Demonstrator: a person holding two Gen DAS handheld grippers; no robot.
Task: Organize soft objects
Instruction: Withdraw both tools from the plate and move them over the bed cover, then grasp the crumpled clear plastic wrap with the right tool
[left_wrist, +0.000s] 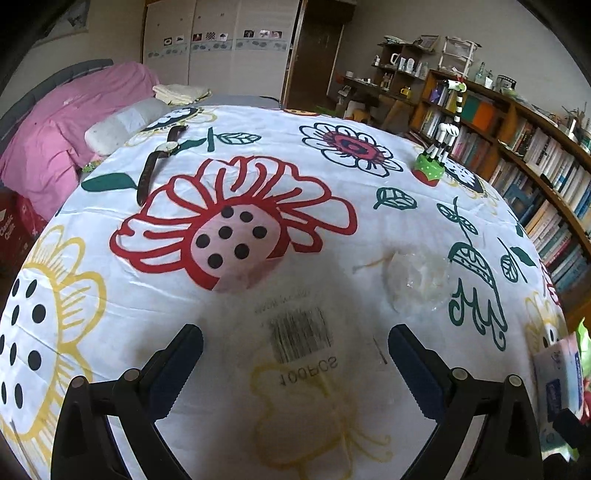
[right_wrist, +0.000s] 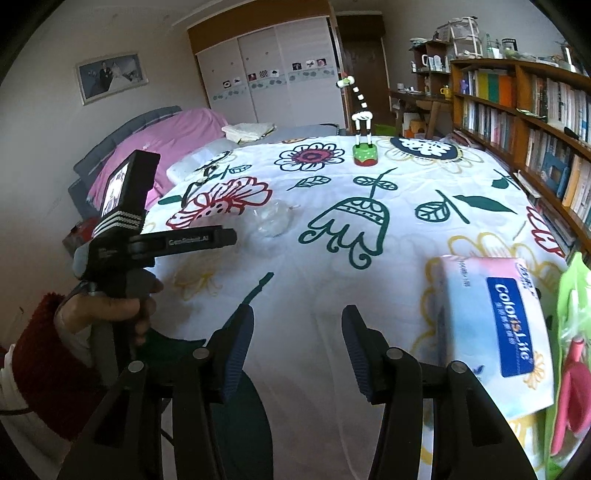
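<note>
Right wrist — tissue pack (right_wrist: 495, 328) at tablecloth (right_wrist: 369, 295) edge

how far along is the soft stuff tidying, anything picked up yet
Nothing looks sorted yet. In hand: nothing; the left tongs stand open over a flat clear plastic bag with a barcode, and the right tongs are open and empty. Left to do: that bag, the crumpled clear plastic wrap and the pastel soft tissue pack all lie loose on the flowered cloth.
</note>
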